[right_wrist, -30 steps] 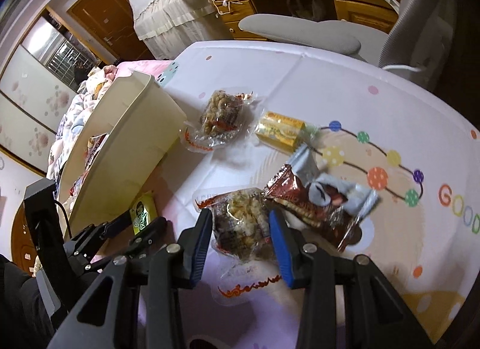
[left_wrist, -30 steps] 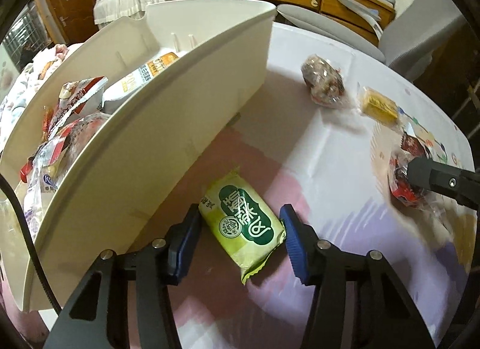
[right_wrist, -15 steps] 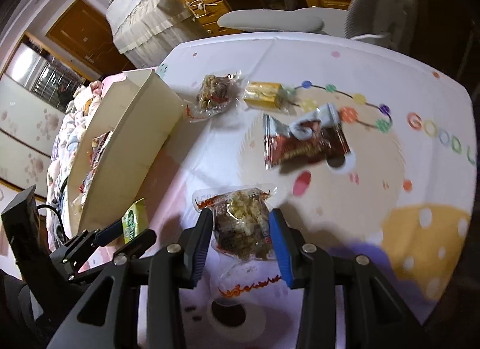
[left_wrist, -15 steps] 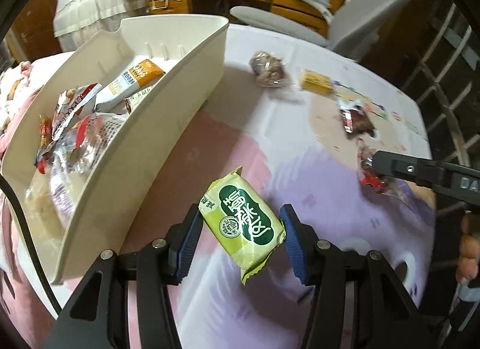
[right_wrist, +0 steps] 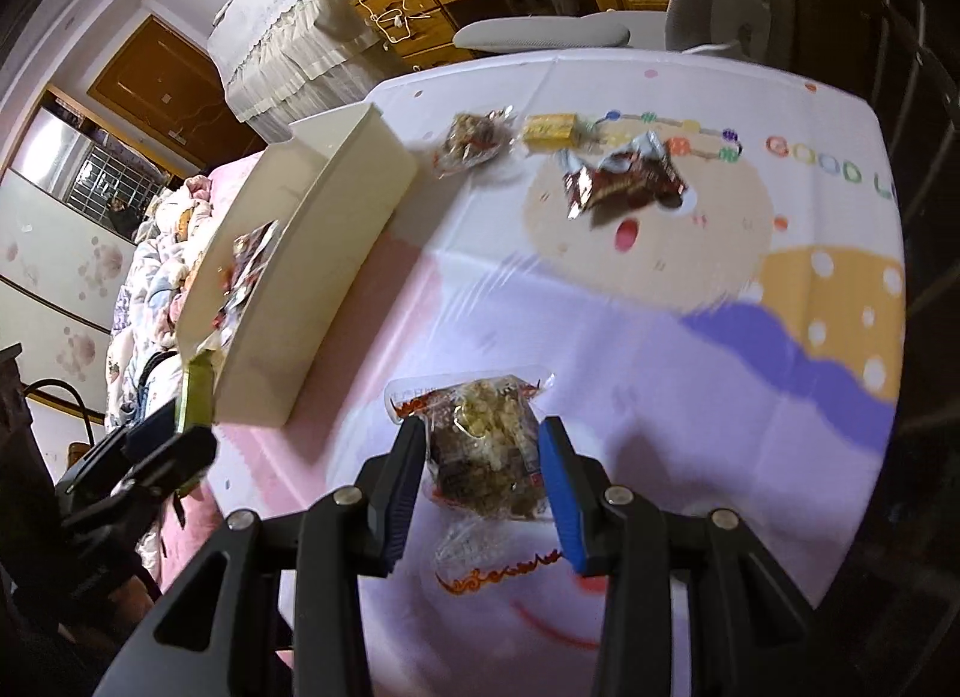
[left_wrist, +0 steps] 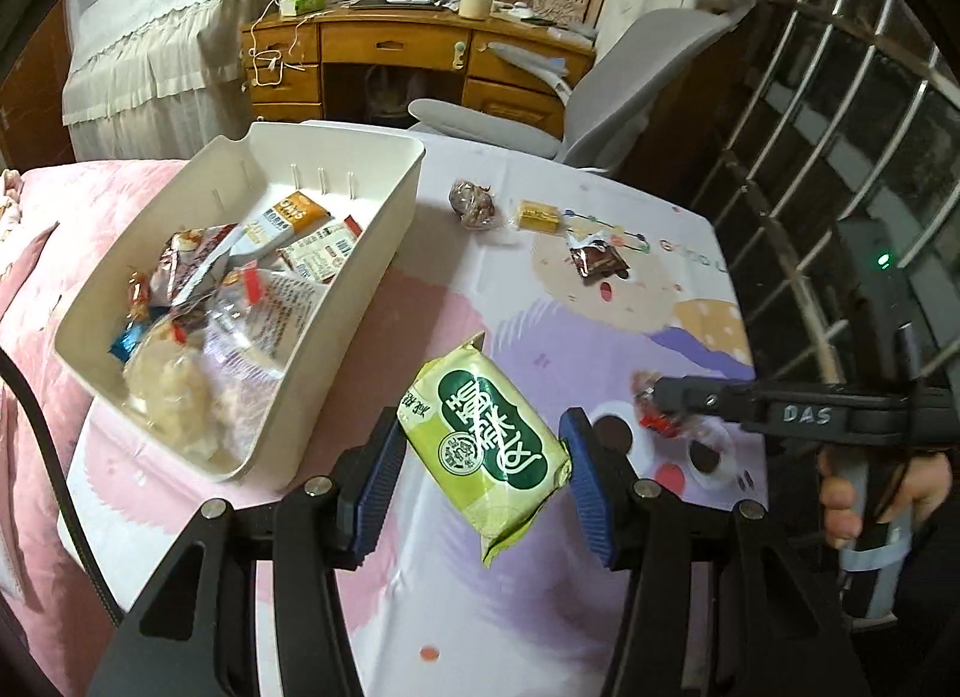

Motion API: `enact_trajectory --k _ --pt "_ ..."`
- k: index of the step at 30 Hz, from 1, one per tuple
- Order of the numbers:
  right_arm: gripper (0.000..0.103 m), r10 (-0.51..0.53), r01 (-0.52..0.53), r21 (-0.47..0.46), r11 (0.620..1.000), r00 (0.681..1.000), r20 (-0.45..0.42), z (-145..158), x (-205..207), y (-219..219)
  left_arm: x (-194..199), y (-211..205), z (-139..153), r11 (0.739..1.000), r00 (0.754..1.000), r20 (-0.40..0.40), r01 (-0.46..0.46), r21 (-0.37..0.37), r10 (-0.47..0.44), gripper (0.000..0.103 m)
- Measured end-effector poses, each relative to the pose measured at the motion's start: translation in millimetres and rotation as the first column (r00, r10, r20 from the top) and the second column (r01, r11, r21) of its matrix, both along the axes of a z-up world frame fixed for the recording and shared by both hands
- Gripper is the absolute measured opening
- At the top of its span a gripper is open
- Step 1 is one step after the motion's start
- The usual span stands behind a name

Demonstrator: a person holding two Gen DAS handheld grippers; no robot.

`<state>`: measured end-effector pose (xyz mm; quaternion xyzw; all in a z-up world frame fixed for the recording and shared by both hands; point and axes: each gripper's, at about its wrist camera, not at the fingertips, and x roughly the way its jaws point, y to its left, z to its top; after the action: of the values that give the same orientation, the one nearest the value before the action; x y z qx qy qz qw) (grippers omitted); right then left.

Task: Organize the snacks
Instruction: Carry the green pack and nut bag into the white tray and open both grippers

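In the left wrist view, one white bin (left_wrist: 384, 253) sits on the tabletop (left_wrist: 540, 607), holding a jumble of wrapped snacks whose count cannot be told. Three loose snacks lie beyond it: a clear nut pack (left_wrist: 472, 204), a yellow bar (left_wrist: 538, 215) and a brown wrapper (left_wrist: 597, 261). The left tongs (left_wrist: 480, 481) are partly open and clamp one green packet (left_wrist: 487, 445) between both blue pads, lifted clear of the tabletop, just beside the bin's near corner. At right, the right tongs (left_wrist: 651, 400) pinch a clear pack with red edging (left_wrist: 657, 420), with a hand (left_wrist: 882, 493) on their handle.

The right wrist view shows the right tongs (right_wrist: 483, 484) partly open, pads pressing a clear nut cluster pack (right_wrist: 480, 451) above the tabletop (right_wrist: 660, 397). The same three loose snacks lie further off. The bin (right_wrist: 336, 277) appears side-on, most contents hidden. The green packet (right_wrist: 198, 391) shows only as an edge by the left tongs (right_wrist: 162, 445).
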<state>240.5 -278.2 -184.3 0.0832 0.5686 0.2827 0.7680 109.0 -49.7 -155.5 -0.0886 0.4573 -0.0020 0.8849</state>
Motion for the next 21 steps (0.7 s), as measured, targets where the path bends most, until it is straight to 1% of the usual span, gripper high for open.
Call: enact_trajectory --k 6,12,14,17,21 --pt "0.039 -0.008 0.008 0.026 1.0 1.0 -0.01 2.2 -41.2 13.1 -24.0 27.3 18.8 1.0 1.0 -0.009 0.007 -0.023 -0.008 0.051" --pt "0.039 -0.014 0.014 0.032 0.999 1.0 0.005 12.0 -71.2 39.7 -32.2 67.2 31.2 0.998 0.999 0.018 0.03 -0.056 -0.029 0.051" --pt "0.039 -0.017 0.017 0.031 0.999 1.0 0.013 16.1 -78.2 51.2 -30.3 83.7 34.6 0.997 0.999 0.022 0.05 -0.06 -0.049 0.051" --pt "0.039 -0.034 0.033 0.037 0.999 0.999 0.029 23.6 -87.7 71.1 -25.6 107.2 41.7 0.993 0.994 0.042 0.104 -0.053 -0.102 0.051" --pt "0.039 -0.099 0.096 0.078 0.992 0.994 0.046 35.7 -97.4 103.9 -19.1 140.5 53.4 0.984 0.983 0.064 0.174 -0.049 -0.171 0.052"
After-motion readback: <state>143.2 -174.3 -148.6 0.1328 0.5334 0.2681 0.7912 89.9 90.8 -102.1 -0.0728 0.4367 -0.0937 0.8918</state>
